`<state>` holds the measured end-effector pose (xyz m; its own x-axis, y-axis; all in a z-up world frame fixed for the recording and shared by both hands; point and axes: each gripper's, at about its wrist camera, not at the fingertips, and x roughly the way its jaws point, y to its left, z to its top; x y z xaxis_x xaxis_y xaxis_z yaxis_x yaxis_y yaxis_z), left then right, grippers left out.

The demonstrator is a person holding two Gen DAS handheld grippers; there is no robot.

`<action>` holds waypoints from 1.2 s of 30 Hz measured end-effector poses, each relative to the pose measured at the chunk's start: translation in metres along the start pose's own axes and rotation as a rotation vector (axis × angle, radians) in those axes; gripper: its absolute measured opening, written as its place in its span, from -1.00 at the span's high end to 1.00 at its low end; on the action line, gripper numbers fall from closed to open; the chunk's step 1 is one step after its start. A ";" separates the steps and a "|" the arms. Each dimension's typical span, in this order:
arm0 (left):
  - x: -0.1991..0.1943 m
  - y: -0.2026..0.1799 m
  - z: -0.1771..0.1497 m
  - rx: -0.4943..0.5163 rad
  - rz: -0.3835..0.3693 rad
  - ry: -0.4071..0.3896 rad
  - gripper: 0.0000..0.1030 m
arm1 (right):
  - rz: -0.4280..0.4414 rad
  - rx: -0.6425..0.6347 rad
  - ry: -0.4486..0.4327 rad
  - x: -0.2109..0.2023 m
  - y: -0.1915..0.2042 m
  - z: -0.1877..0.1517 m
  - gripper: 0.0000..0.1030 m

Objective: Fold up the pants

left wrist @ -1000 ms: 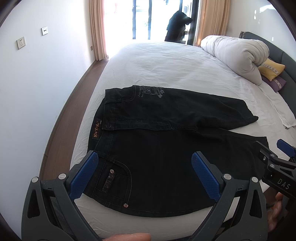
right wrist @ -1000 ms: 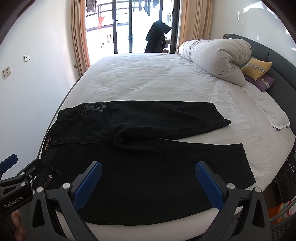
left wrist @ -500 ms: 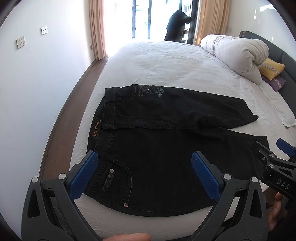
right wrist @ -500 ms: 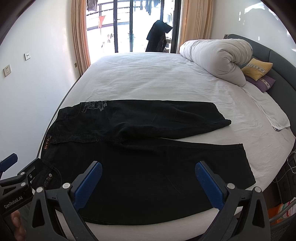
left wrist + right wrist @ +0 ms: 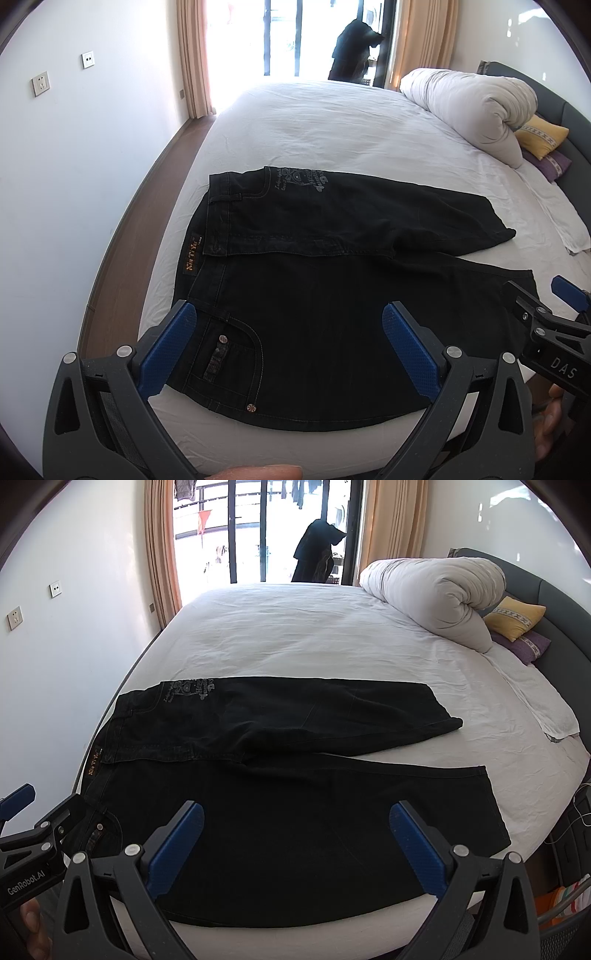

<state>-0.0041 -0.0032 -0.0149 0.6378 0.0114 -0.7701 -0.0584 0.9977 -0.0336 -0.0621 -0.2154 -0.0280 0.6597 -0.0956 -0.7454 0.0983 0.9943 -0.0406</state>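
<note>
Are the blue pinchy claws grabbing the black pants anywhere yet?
No, nothing is held. The left gripper and right gripper are both open above the black denim pants spread on the white bed.

Left wrist view: low at the near bed [image 5: 332, 122] edge, over the waistband end of the pants [image 5: 314, 302], facing the window. Right wrist view: same edge, over the legs of the pants [image 5: 295, 812], same heading. Both share pants, bed, duvet [image 5: 436, 594]; each catches the other hand-held gripper at its frame edge.
</note>
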 end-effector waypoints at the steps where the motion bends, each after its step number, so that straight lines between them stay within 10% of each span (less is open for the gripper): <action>1: 0.000 0.000 0.000 0.000 0.000 0.000 -1.00 | 0.000 0.000 0.000 0.000 0.000 0.000 -1.00; 23: 0.020 0.007 0.001 0.045 -0.019 0.003 -1.00 | 0.032 -0.042 0.011 0.013 -0.003 0.003 -1.00; 33: 0.135 0.052 0.116 0.240 -0.096 -0.003 -1.00 | 0.303 -0.277 -0.050 0.074 -0.016 0.078 -1.00; 36: 0.197 0.055 0.153 0.368 -0.114 0.118 -1.00 | 0.376 -0.389 -0.044 0.106 -0.011 0.104 -1.00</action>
<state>0.2359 0.0646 -0.0713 0.5309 -0.0870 -0.8430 0.2998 0.9497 0.0908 0.0843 -0.2408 -0.0376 0.6276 0.2769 -0.7277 -0.4284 0.9032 -0.0259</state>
